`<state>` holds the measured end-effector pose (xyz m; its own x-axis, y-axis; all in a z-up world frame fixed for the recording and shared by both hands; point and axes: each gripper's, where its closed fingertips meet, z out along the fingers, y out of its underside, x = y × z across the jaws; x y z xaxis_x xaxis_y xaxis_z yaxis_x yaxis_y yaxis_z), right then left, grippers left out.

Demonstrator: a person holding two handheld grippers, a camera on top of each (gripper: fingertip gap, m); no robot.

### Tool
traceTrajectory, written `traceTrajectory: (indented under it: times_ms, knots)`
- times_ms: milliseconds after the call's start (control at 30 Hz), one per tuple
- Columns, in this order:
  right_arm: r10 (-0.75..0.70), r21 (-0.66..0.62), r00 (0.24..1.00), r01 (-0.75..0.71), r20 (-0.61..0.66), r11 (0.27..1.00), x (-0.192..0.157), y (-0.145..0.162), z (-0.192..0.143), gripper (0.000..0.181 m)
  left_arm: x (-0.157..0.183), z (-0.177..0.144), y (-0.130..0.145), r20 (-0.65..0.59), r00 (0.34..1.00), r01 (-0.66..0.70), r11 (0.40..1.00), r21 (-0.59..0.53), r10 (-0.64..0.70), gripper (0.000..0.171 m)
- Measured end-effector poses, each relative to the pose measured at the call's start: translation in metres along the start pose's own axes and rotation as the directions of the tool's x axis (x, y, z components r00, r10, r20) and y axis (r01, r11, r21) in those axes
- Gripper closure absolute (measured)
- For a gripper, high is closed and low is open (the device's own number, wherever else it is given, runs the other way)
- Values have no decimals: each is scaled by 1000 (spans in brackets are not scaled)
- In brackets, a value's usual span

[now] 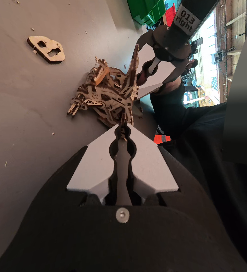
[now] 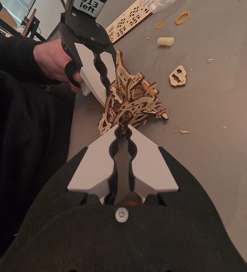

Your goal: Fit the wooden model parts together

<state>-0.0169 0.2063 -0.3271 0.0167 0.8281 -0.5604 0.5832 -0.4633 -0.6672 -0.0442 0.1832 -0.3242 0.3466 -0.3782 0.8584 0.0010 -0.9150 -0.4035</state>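
Both grippers clamp the same wooden model (image 1: 105, 98) from opposite sides. In the left wrist view, the left gripper (image 1: 123, 129) has its white fingers (image 1: 103, 154) drawn almost together, pinching a thin edge of the model at the very tips. Far off in that view, the right gripper (image 1: 136, 70) comes in from the upper right, its jaws likewise nearly closed on an upright plate of the model.

In the right wrist view, the right gripper (image 2: 123, 128) grips a small piece at the model's (image 2: 131, 103) near edge, the fingertips close together with only the wood between them. Beyond it, the left gripper (image 2: 107, 89) reaches down from the upper left, held by a hand (image 2: 53, 63) in a dark sleeve, and bites the model's left side.

Whether the model touches the grey table (image 2: 208, 147) I cannot tell; it sits near the table's edge. A loose flat part (image 2: 178, 76) with two cut-outs lies well to the right of the model; the same part (image 1: 46, 49) shows to the far left in the left wrist view. Farther off lie a fretwork sheet (image 2: 128, 22), two rubber rings (image 2: 182, 17), a pale cylinder (image 2: 165, 41) and scattered wood chips (image 2: 184, 131).
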Motion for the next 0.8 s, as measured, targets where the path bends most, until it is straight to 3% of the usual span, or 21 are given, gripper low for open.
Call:
traceTrajectory:
  times_ms: [667,800]
  knots:
    - [14,-32,999,-13,48,999,-10,13,-5,179,1,8,2,-46,999,16,996,-88,-20,170]
    - [-33,-26,999,33,26,999,-8,13,-8,163,4,10,4,-58,998,13,996,-94,-19,171]
